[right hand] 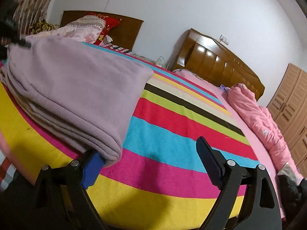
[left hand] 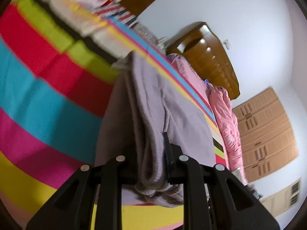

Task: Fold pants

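My left gripper (left hand: 151, 161) pinches lilac pants (right hand: 76, 95), folded on striped bedspread (right hand: 172, 134), long axis toward floral pillows (right hand: 84, 28). Right gripper (right hand: 149, 164) wide, empty; open bedspread rightward to pink quilt (right hand: 259, 118).

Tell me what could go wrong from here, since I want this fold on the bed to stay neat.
1. Only the left tool grips the lilac pants; the right tool is open beside the folded stack, so pulling may drag the layers askew.
2. The right tool's blue finger sits against the stack's edge and could nudge it.
3. The left tool's view is blurred, so placement may be imprecise.
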Motion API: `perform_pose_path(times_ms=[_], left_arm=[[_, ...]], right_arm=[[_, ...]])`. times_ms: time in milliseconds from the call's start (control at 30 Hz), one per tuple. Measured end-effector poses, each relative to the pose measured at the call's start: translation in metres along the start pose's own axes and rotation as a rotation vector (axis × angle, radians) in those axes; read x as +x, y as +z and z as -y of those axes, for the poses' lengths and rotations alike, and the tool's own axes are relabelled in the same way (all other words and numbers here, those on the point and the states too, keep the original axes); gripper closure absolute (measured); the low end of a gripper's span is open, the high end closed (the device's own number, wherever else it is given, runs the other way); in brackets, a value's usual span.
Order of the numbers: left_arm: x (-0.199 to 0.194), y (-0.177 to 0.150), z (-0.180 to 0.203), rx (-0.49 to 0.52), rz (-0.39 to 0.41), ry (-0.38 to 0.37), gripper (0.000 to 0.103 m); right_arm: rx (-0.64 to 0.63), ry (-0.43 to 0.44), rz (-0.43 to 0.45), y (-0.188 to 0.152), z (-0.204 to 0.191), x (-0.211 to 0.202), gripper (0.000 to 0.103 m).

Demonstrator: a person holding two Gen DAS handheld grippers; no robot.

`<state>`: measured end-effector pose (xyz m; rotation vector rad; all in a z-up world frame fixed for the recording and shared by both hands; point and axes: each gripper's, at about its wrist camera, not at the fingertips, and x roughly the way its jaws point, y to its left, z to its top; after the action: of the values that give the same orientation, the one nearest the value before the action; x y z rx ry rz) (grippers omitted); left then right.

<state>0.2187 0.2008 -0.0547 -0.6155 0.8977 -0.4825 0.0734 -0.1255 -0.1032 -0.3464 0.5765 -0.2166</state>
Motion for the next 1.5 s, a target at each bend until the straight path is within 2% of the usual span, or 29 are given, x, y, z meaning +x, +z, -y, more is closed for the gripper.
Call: perform_pose_path(times_ms=[67, 133, 200, 267, 333, 367, 400, 433, 467, 500, 533, 567, 633, 700, 733, 800, 867, 933, 967, 1033, 1100, 1367, 1500], left_arm=[[-0.002, 0.0, 0.0, 0.036, -0.017, 0.036, 0.083], [0.011, -0.005, -0.016, -0.006, -0.05, 0.064, 0.083], [0.01, -0.01, -0.033, -0.072, -0.035, 0.001, 0.082], [0.007, -0.009, -0.029, -0.068, -0.018, 0.017, 0.081], [0.005, -0.011, -0.019, -0.023, -0.006, 0.09, 0.073], [0.001, -0.012, -0.011, 0.011, 0.011, 0.16, 0.063], [-0.007, -0.01, -0.007, 0.028, 0.037, 0.233, 0.046], [-0.02, -0.009, 0.001, 0.043, 0.097, 0.368, 0.039], [-0.031, -0.01, 0.006, 0.053, 0.149, 0.436, 0.032], [-0.043, -0.01, 0.015, 0.069, 0.213, 0.498, 0.025], [-0.051, -0.01, 0.026, 0.087, 0.265, 0.532, 0.023], [-0.057, -0.009, 0.042, 0.137, 0.298, 0.521, 0.02], [-0.055, -0.009, 0.069, 0.221, 0.303, 0.451, 0.016], [-0.035, -0.012, 0.097, 0.321, 0.266, 0.339, 0.01], [-0.02, -0.014, 0.108, 0.364, 0.226, 0.315, 0.01], [0.002, -0.02, 0.115, 0.432, 0.181, 0.328, 0.01], [0.028, -0.025, 0.114, 0.473, 0.119, 0.391, 0.01], [0.041, -0.031, 0.091, 0.442, 0.048, 0.406, 0.011], [0.048, -0.036, 0.074, 0.409, 0.005, 0.416, 0.016], [0.044, -0.05, 0.064, 0.463, 0.028, 0.407, 0.017], [0.043, -0.06, 0.066, 0.521, 0.029, 0.44, 0.017], [0.045, -0.061, 0.053, 0.485, 0.06, 0.425, 0.016], [0.049, -0.051, 0.052, 0.472, 0.059, 0.429, 0.016]], right_arm=[[-0.001, -0.004, 0.005, -0.002, 0.001, 0.002, 0.016], [0.018, -0.002, 0.022, -0.006, 0.003, 0.003, 0.016], [0.011, 0.009, 0.018, -0.005, 0.003, 0.002, 0.015], [-0.008, 0.048, 0.005, -0.002, 0.006, 0.0, 0.015], [-0.021, 0.104, -0.004, -0.001, 0.011, -0.003, 0.015], [-0.018, 0.16, -0.006, -0.003, 0.017, -0.008, 0.015], [-0.004, 0.243, -0.004, -0.005, 0.025, -0.013, 0.016], [0.013, 0.304, 0.005, -0.007, 0.031, -0.018, 0.017], [0.055, 0.381, 0.028, -0.009, 0.043, -0.029, 0.017], [0.091, 0.419, 0.046, -0.008, 0.049, -0.035, 0.02], [0.126, 0.45, 0.06, -0.006, 0.053, -0.04, 0.028], [0.193, 0.503, 0.081, 0.0, 0.063, -0.041, 0.033], [0.272, 0.539, 0.097, 0.012, 0.068, -0.037, 0.046], [0.338, 0.559, 0.105, 0.027, 0.064, -0.023, 0.057], [0.35, 0.56, 0.097, 0.034, 0.059, -0.017, 0.06], [0.324, 0.576, 0.085, 0.048, 0.04, -0.008, 0.06], [0.262, 0.564, 0.085, 0.055, 0.019, -0.007, 0.06], [0.196, 0.572, 0.051, 0.052, -0.002, -0.004, 0.059], [0.17, 0.577, 0.02, 0.047, -0.014, -0.001, 0.058], [0.143, 0.562, 0.029, 0.035, -0.025, -0.003, 0.058], [0.128, 0.537, 0.05, 0.033, -0.028, -0.007, 0.057], [0.124, 0.562, 0.033, 0.033, -0.024, -0.003, 0.056], [0.119, 0.57, 0.039, 0.033, -0.025, 0.001, 0.056]])
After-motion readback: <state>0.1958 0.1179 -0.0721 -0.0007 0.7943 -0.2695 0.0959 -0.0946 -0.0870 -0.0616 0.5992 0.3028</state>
